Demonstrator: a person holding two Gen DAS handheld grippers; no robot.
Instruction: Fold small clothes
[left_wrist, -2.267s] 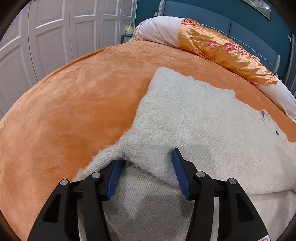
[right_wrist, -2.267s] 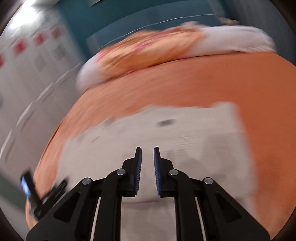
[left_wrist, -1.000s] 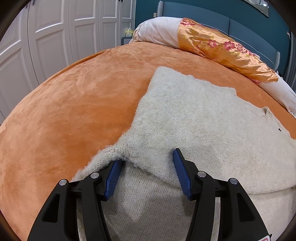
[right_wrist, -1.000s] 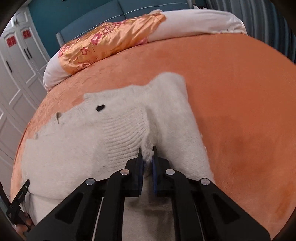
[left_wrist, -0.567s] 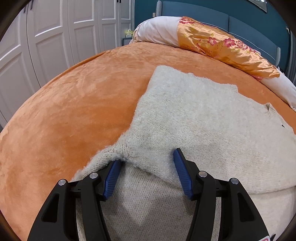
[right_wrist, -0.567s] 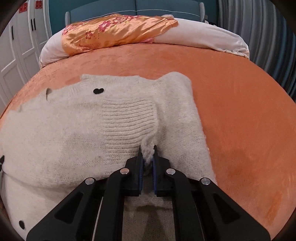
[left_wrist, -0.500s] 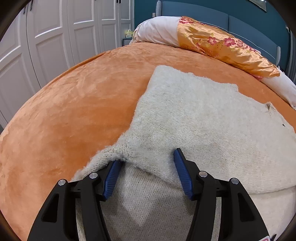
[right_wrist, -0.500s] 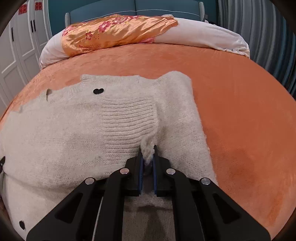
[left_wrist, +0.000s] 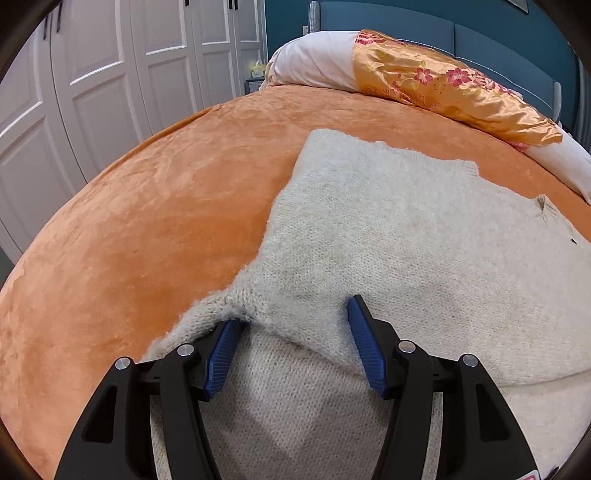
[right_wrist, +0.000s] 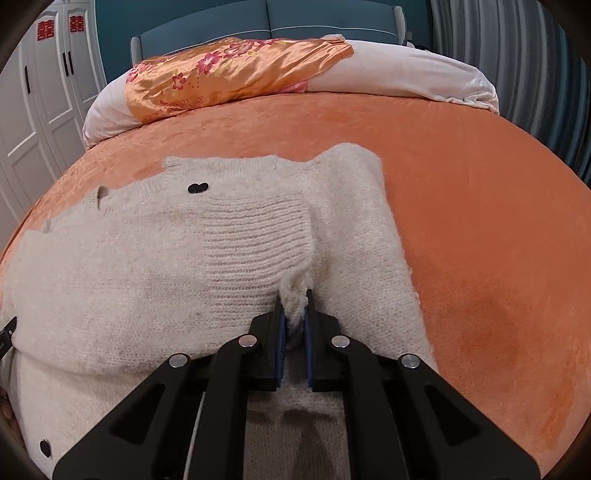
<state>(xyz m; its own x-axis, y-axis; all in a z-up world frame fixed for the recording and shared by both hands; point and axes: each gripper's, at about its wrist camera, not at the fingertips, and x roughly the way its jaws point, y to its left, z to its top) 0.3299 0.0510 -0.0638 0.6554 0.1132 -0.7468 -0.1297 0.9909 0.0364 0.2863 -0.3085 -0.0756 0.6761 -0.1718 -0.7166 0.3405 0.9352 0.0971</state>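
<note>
A cream knitted sweater (left_wrist: 406, 229) lies spread on the orange bed cover, its near part folded over itself. My left gripper (left_wrist: 291, 314) is open, its blue pads wide apart astride the folded edge, and the left fingertip is tucked under the knit. In the right wrist view the sweater (right_wrist: 129, 266) shows a ribbed sleeve end (right_wrist: 258, 240) laid across its body and a black button (right_wrist: 197, 188). My right gripper (right_wrist: 293, 295) is shut on a pinched tuft of the sweater beside that ribbed end.
The orange plush cover (right_wrist: 480, 221) fills the bed around the sweater. Pillows with an orange floral satin cover (left_wrist: 443, 85) lie along the blue headboard. White wardrobe doors (left_wrist: 92, 74) stand at the left, a grey curtain (right_wrist: 535, 55) at the right.
My right gripper, earlier hovering with a narrow gap, came down and shut on the sweater's knit, then rolled slightly with it. The left gripper stayed in place astride the fold.
</note>
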